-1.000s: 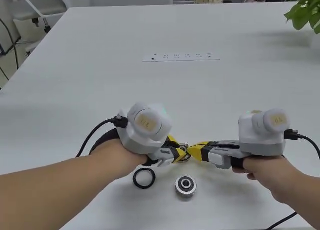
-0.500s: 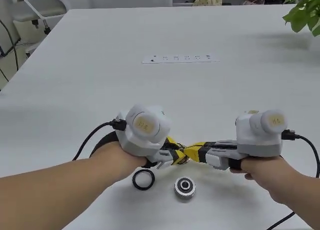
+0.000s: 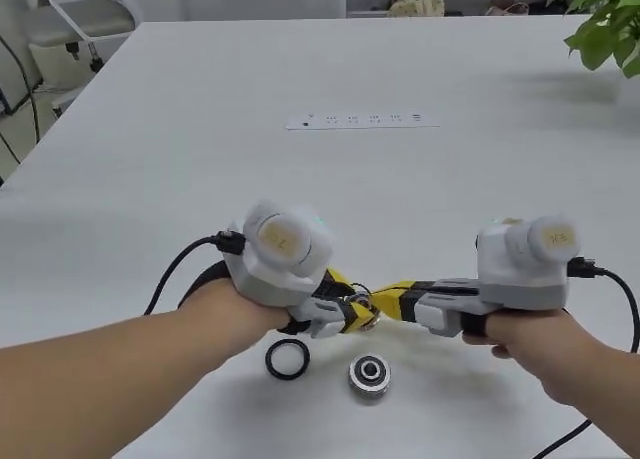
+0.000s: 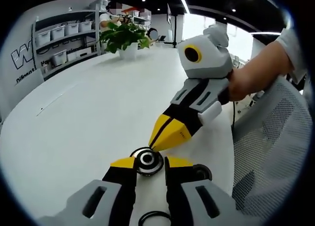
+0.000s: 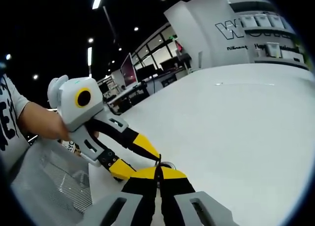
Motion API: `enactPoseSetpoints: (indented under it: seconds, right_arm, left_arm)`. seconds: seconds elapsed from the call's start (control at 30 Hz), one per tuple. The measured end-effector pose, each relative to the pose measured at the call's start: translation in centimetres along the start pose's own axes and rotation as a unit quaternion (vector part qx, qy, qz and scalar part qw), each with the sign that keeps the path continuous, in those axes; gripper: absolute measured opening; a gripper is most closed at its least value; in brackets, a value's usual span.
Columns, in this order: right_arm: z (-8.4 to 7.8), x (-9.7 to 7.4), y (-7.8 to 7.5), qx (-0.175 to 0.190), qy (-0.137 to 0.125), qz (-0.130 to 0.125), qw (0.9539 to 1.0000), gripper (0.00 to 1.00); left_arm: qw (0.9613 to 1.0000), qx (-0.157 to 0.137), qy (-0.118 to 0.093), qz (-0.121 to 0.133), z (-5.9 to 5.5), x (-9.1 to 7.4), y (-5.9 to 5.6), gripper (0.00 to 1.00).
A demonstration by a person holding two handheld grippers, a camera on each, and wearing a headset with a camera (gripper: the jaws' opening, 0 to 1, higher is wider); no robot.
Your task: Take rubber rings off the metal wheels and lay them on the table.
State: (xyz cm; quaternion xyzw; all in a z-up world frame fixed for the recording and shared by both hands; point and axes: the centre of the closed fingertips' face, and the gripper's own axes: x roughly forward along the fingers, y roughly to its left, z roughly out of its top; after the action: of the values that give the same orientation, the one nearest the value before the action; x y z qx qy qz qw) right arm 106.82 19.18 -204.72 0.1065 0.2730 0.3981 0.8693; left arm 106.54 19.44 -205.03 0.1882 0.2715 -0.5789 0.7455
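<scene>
My left gripper (image 3: 350, 307) is shut on a small metal wheel (image 4: 147, 160) that wears a black rubber ring, held just above the white table (image 3: 330, 189) near its front edge. My right gripper (image 3: 385, 301) meets it tip to tip from the right. Its yellow jaws (image 4: 156, 145) are shut on the rim of that ring. In the right gripper view my jaws (image 5: 158, 172) are pressed together with the wheel (image 5: 168, 165) just beyond them. A loose rubber ring (image 3: 287, 359) and a bare metal wheel (image 3: 370, 372) lie on the table below the grippers.
A white power strip (image 3: 362, 120) lies flat at mid-table. A potted plant (image 3: 605, 19) stands at the far right corner and a chair (image 3: 75, 9) beyond the far left. A mesh chair (image 4: 275, 152) is close behind the table's front edge.
The grippers stay together on the wheel. The left one has tilted slightly; the head camera has shifted a little.
</scene>
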Motion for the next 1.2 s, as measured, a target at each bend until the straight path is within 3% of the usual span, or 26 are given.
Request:
enactPoseSetpoints:
  seconds: [0.17,0.4,0.7,1.2]
  right_arm:
    - [0.4,-0.2,0.0,0.005,-0.005,0.0,1.0,0.0]
    - [0.9,-0.3,0.6,0.005,-0.012,0.001,0.9999,0.0]
    - [1.4,-0.5,1.0,0.007,-0.016,0.005,0.9998,0.0]
    - [1.9,-0.5,1.4,0.007,-0.017,0.012,0.9998,0.0]
  left_arm:
    - [0.9999,0.005,-0.01,0.0,0.5,-0.9,-0.2,0.26]
    - [0.9998,0.009,-0.016,0.006,0.7,-2.2,0.0,0.31]
    - [0.9995,0.025,-0.018,0.006,0.6,-4.0,-0.6,0.39]
    - [0.9987,0.019,-0.044,0.018,1.2,-7.4,-1.0,0.49]
